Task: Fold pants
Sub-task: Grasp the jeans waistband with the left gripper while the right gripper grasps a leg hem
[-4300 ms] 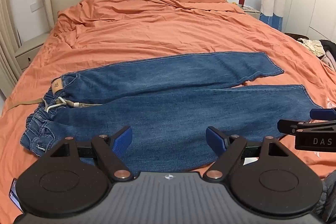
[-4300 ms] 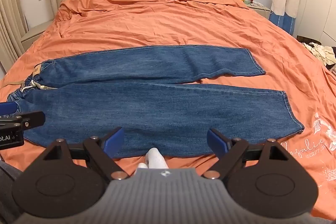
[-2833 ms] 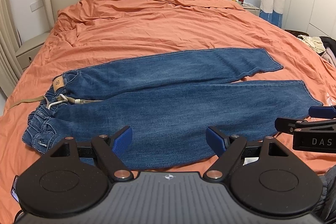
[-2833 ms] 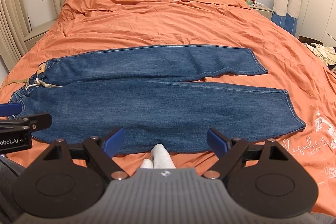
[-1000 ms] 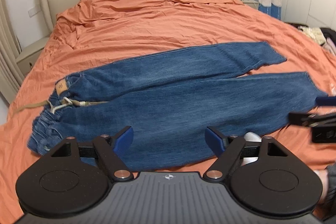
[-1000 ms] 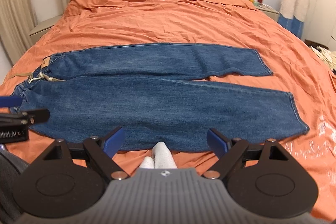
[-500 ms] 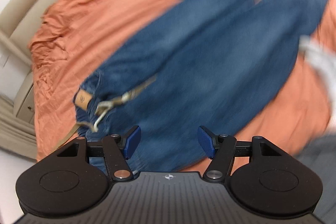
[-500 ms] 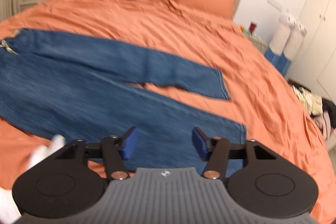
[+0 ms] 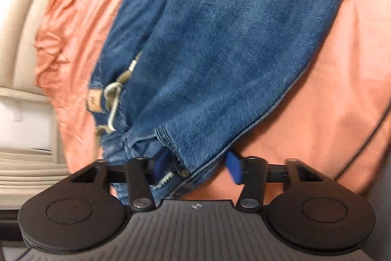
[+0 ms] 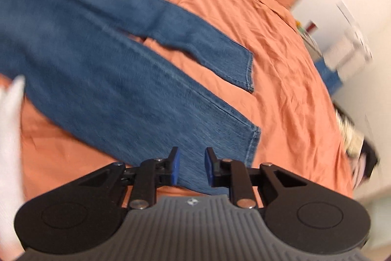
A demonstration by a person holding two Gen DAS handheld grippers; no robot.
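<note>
While both jaws have been closing, left gripper (image 9: 195, 169) half-wide round the jeans (image 9: 232, 40) waistband corner at 6 o'clock, right gripper (image 10: 190, 169) narrow over the hem: pinch both layers squarely.

The left hand-held gripper (image 9: 196, 166) points steeply down, its blue pads about half apart and just closing, with the pants (image 9: 220, 60) waistband corner between them, not yet pinched. The right hand-held gripper (image 10: 190, 166) also tilts down, its jaws just narrowed to a slim gap above the pants' leg hem.
</note>
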